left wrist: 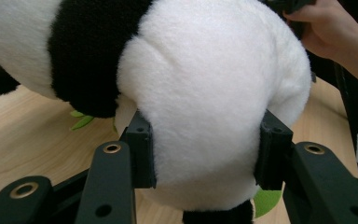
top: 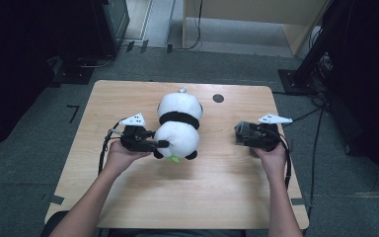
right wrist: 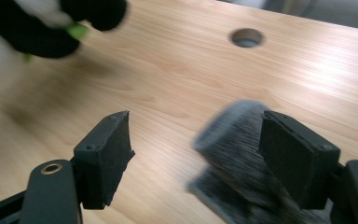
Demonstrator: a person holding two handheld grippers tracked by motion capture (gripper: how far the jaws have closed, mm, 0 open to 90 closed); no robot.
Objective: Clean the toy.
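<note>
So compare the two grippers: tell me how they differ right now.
The left gripper is clamped on the plush panda, its jaws pressed into the white fur; the right gripper stands open with a gap between its jaws, a blurred grey thing beside one jaw. The left touches the toy; the right sits apart from it. Both have black jaws and are hand-held over the wooden table.

One plush panda (top: 178, 126), one grey brush (right wrist: 235, 154), two claws, one table (top: 217, 182).

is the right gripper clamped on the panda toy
No, the right gripper stands open over the table, apart from the panda toy, which the left gripper squeezes.
</note>
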